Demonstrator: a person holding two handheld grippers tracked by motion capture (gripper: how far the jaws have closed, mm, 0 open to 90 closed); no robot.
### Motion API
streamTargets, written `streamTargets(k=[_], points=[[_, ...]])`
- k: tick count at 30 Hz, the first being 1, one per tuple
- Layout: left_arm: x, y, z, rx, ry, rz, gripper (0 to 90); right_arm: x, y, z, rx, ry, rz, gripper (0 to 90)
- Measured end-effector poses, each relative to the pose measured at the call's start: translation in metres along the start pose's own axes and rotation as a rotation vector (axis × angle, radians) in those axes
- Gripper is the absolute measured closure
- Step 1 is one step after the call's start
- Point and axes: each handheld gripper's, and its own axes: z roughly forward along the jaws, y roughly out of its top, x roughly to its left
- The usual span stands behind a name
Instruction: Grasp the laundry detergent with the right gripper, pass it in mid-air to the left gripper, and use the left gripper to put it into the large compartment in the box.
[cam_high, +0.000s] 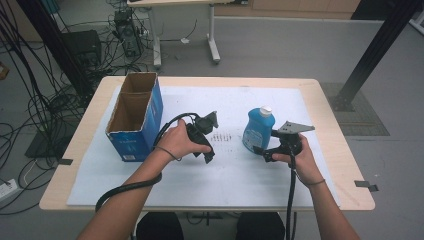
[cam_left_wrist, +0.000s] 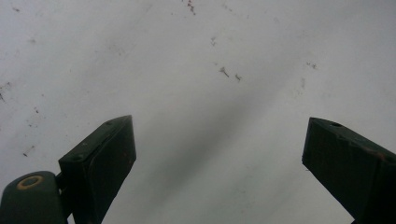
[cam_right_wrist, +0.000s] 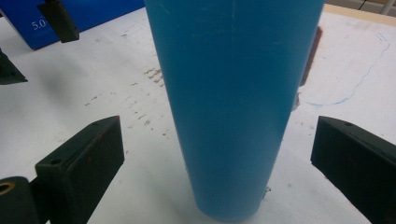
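Note:
A blue bottle (cam_high: 258, 129) with a white cap stands upright on the white mat (cam_high: 235, 175), right of centre. My right gripper (cam_high: 262, 151) is at its base, on the near side. In the right gripper view the bottle (cam_right_wrist: 229, 102) stands between the open jaws of that gripper (cam_right_wrist: 217, 135), with a gap on both sides. My left gripper (cam_high: 210, 138) hovers over the middle of the mat, left of the bottle. Seen from its own camera, the left gripper (cam_left_wrist: 218, 133) is open over bare mat (cam_left_wrist: 201, 70) with nothing between the jaws.
An open blue cardboard box (cam_high: 135, 117) stands at the mat's left edge, its corner (cam_right_wrist: 88, 11) also in the right gripper view. Black cables trail from both grippers toward the table's near edge. Small dark marks (cam_high: 222, 136) dot the mat between the grippers.

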Motion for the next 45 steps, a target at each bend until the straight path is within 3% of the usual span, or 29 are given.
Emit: streamTargets(k=[45], points=[[0.0043, -0.0023, 0.0027, 0.001, -0.001, -0.004, 9.9, -0.0021, -0.0005, -0.0018, 0.014, -0.004, 0.008, 2.6]])
